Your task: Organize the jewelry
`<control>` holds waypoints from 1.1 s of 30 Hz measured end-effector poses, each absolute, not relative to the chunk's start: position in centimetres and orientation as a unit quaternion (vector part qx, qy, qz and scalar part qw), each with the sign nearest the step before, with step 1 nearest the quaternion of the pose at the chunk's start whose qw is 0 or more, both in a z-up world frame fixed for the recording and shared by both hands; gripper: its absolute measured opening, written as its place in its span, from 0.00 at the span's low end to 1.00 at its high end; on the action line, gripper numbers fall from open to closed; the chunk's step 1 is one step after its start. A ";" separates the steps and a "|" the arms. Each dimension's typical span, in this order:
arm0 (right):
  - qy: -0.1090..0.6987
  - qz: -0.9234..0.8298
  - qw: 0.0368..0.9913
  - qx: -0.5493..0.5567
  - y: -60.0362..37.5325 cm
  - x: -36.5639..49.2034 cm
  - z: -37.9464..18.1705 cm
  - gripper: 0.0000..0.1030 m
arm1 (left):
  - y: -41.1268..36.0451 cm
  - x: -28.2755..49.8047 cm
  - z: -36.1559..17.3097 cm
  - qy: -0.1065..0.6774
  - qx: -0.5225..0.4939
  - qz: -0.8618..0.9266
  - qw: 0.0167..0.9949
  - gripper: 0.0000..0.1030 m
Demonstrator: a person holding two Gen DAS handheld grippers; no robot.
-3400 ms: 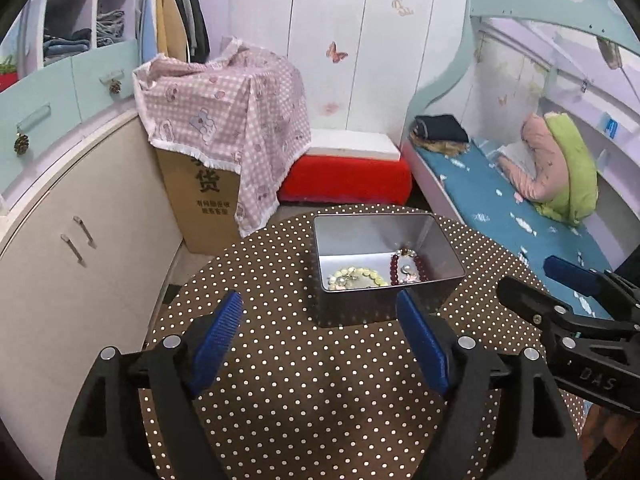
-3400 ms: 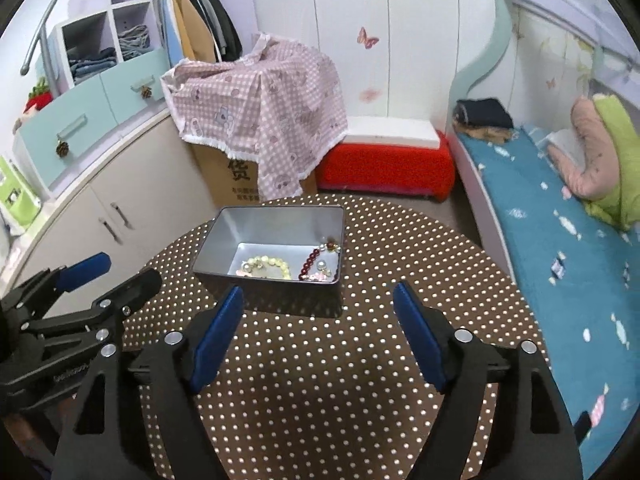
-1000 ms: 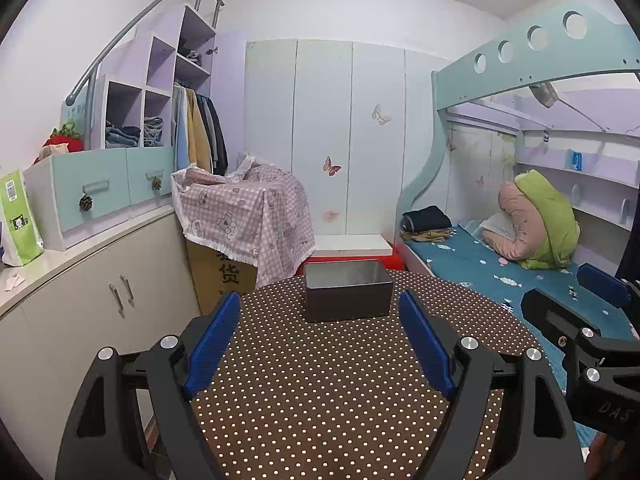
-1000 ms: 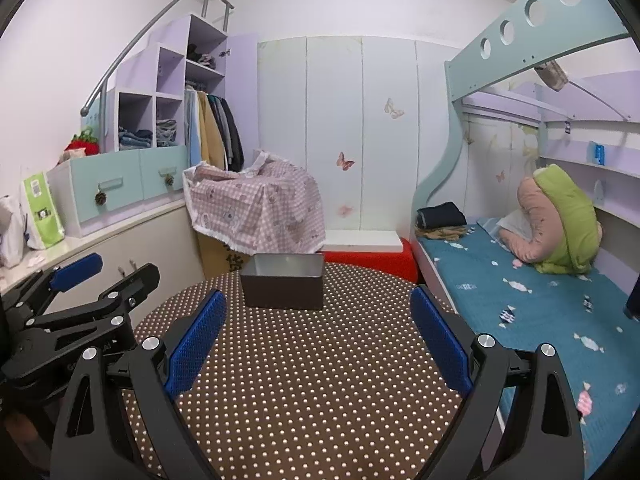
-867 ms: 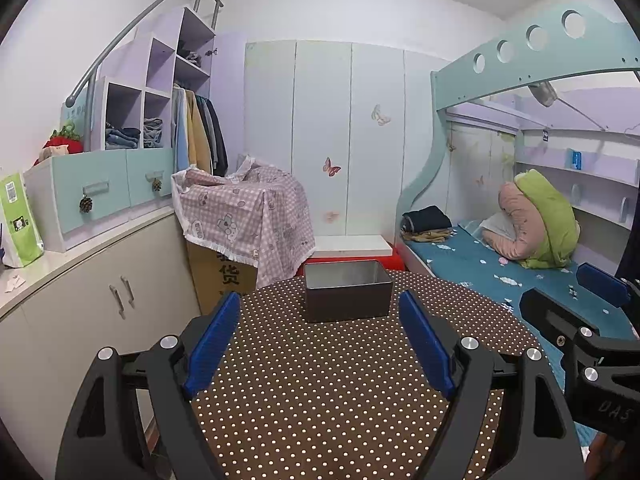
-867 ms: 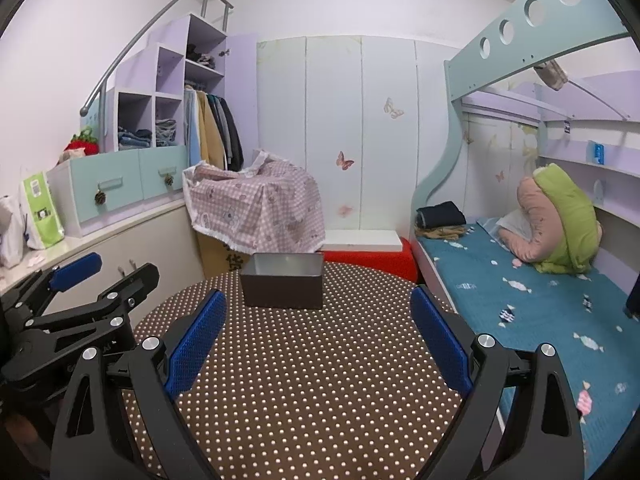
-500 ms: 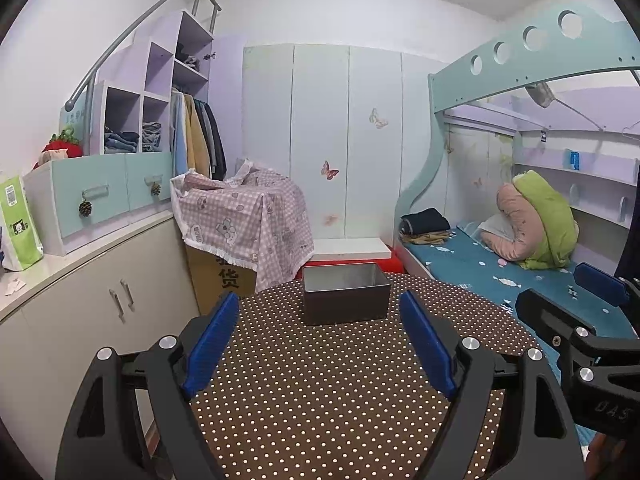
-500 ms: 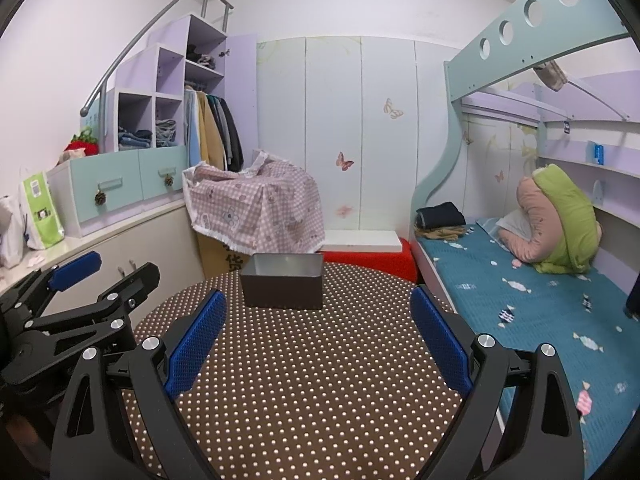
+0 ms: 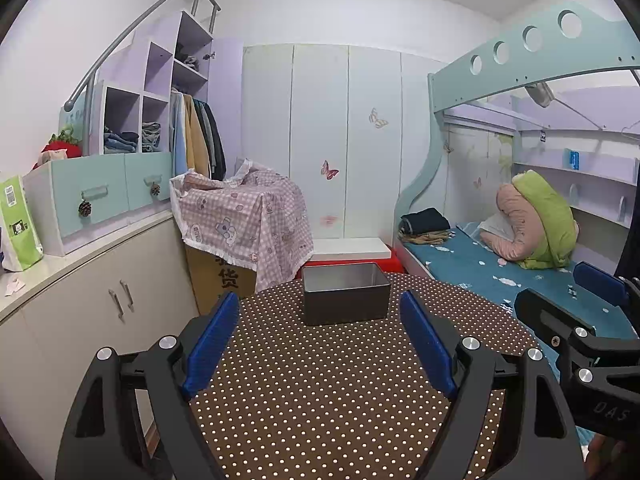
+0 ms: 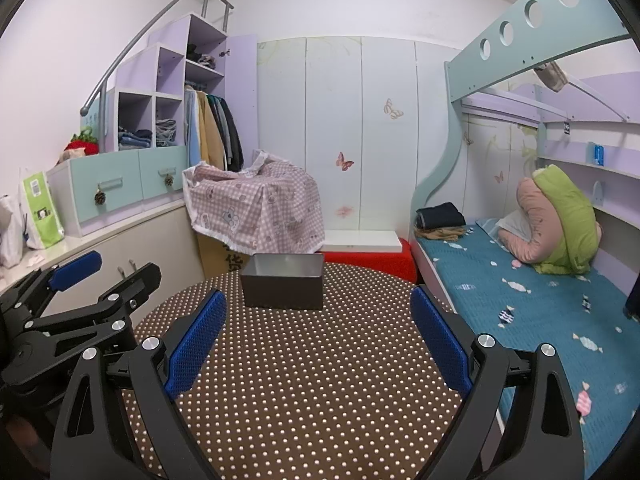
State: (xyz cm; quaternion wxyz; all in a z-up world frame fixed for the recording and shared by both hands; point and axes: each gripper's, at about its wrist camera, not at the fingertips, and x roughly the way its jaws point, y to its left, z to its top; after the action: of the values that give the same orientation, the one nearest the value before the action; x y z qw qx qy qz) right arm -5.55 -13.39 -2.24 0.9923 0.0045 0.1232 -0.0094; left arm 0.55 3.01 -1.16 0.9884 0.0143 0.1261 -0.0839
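A grey metal tin stands at the far side of the round brown polka-dot table; it also shows in the right wrist view. Its inside is hidden from this low angle, so no jewelry shows. My left gripper is open and empty, held low over the near part of the table. My right gripper is open and empty beside it. Each gripper shows in the other's view: the right one at the right edge, the left one at the left edge.
A cardboard box under a pink checked cloth and a red bench stand beyond the table. White cabinets run along the left. A bunk bed with a blue sheet is on the right.
Both grippers have tilted from looking down into the tin, where bead bracelets showed, to level and farther back. Over the last second they hardly moved. Both stayed open.
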 end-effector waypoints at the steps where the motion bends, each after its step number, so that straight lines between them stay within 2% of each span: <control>1: 0.124 -0.009 0.992 0.005 -13.4 -5.5 -2.2 0.87 | 3.0 0.6 -1.2 0.126 0.014 -0.085 0.988 0.78; 33: 0.127 -0.013 0.992 0.005 -14.0 -5.5 -2.2 0.87 | 3.1 1.2 -1.6 0.127 0.020 -0.088 0.988 0.78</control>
State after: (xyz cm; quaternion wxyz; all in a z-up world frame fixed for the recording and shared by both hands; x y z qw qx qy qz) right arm -5.51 -14.03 -2.22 0.9918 0.0048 0.1268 -0.0127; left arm 1.17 3.06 -1.56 0.9878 0.0196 0.1267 -0.0879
